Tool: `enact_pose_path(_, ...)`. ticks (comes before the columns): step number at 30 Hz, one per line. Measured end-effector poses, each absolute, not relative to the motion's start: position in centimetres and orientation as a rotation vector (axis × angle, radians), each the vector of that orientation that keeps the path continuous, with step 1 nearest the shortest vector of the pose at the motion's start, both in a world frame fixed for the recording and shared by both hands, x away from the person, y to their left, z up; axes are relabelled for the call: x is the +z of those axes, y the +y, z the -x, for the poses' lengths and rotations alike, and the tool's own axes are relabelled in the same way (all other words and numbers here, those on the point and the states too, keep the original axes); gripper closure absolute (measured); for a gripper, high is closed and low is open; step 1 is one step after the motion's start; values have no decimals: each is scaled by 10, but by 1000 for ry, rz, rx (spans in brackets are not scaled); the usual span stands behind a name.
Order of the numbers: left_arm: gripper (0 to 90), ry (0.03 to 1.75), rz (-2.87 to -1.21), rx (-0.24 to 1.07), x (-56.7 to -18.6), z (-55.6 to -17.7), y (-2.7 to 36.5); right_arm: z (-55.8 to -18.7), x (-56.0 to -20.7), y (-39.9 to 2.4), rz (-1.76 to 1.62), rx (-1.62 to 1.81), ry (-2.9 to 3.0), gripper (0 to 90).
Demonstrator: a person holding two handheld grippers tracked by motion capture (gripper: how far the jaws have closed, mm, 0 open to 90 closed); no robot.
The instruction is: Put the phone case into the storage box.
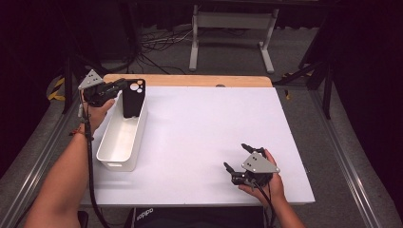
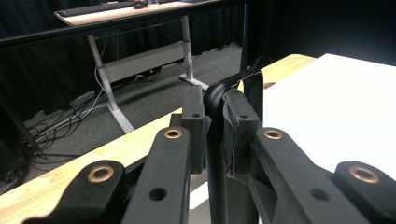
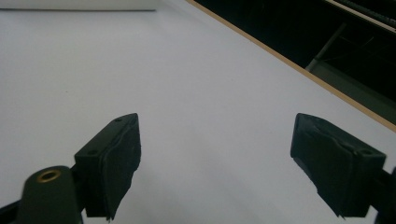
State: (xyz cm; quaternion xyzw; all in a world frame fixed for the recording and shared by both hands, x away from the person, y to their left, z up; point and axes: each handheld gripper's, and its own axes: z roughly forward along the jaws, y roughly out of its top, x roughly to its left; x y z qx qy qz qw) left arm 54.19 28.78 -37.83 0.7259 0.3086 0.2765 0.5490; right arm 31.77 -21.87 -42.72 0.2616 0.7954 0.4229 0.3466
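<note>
A black phone case with round camera holes stands upright over the far end of a white bin at the table's left. My left gripper is shut on the case's edge. In the left gripper view the case's thin rim is pinched between the two pads. My right gripper rests low near the table's front right, jaws wide apart; in the right gripper view its fingertips frame only bare white surface, my right gripper holding nothing.
The white tabletop has a wooden strip along its far edge. Beyond it stand a desk frame and loose cables on the floor. Metal rails run along both table sides.
</note>
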Motion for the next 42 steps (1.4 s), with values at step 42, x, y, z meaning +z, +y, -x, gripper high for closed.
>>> enact_pose_path(42, 620, 913, -1794, 747, -408, -552, 299, -323, -426, -218, -667, 1143, 2069, 203)
